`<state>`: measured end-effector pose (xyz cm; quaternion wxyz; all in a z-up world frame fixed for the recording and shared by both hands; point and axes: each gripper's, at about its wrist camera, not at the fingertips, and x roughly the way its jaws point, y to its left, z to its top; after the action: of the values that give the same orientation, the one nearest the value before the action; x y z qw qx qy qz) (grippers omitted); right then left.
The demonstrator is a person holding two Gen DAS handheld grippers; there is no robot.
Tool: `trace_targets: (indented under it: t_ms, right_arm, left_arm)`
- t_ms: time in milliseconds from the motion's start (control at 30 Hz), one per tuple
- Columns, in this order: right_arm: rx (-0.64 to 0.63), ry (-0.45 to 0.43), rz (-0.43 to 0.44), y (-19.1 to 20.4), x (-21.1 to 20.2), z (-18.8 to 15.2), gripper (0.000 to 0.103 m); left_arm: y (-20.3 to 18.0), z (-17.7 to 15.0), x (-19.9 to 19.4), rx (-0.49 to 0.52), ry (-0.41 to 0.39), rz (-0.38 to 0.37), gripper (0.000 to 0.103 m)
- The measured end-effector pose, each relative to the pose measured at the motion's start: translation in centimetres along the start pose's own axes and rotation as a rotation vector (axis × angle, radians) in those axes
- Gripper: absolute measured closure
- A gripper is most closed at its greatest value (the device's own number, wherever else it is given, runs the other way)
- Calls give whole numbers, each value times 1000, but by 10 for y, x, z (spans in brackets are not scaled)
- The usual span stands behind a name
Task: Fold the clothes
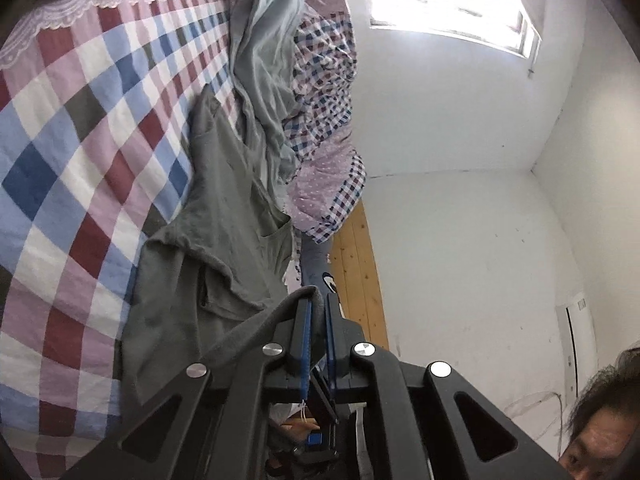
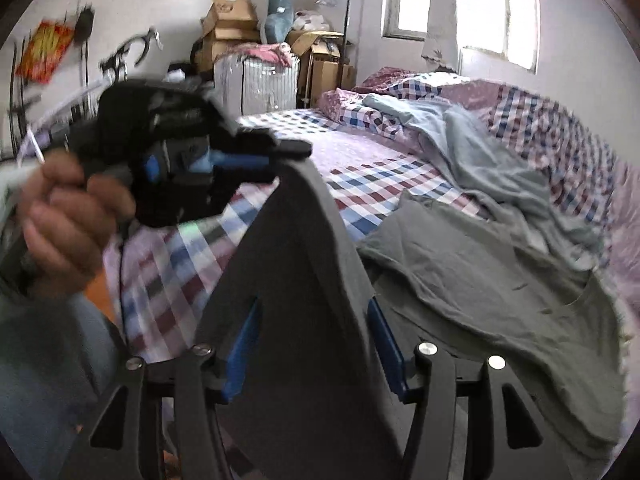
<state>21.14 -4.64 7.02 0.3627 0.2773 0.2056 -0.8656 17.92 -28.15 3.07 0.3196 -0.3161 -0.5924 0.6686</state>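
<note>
Left gripper (image 1: 318, 320), clamped on the grey shirt's (image 1: 224, 208) edge, lifts it off the checked bedspread (image 1: 80, 152) while the right gripper (image 2: 308, 344), fingers spread around cloth, must next close.

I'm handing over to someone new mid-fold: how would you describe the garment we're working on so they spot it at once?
Find the bed with the checked sheet. Across its near side lies a dark grey shirt, one edge pinched in the left gripper and draped between the right gripper's fingers. The light blue cloth beside it is paler and untouched.
</note>
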Motion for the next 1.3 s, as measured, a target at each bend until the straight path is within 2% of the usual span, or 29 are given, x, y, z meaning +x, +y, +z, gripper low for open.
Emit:
trace_targets:
  t_ms: [100,200,233,333,533,767,967,1033,1167,1300]
  right_arm:
    - [-70,26,-130,4,3,-8,44]
    - [-65,62,-199,-7,3,-16,44]
    - [-58,74,-216,-11,3,-19,44]
    - [32,97,-187,-31,-14,-27,44]
    - [249,119,-175,-76,-75,-55,44]
    - [589,61,-245,-150,-162,-101,43]
    - [901,-3,-343,-213,-224,-167,37]
    - [1044,-44,-323,-234,-239,-194,37]
    - [1216,-95,-271,-258,-252,-228,37]
    - [1290,-47,-189,-269,-236,-243,37]
  left_arm:
    - [2,2,2,-11,-1,1,98]
    - [6,1,2,-25,-9,11,98]
    - [6,1,2,-26,-11,17,98]
    - [6,-1,1,-33,-19,33,98]
    - [9,-4,-6,-55,-39,45,98]
    - [7,-14,-15,-43,-76,67,98]
    - [3,-17,-13,-1,-95,123,98]
    - [3,-18,-10,5,-95,141,98]
    - [4,-18,-5,8,-111,153,98]
    - [4,-18,-2,17,-116,169,98]
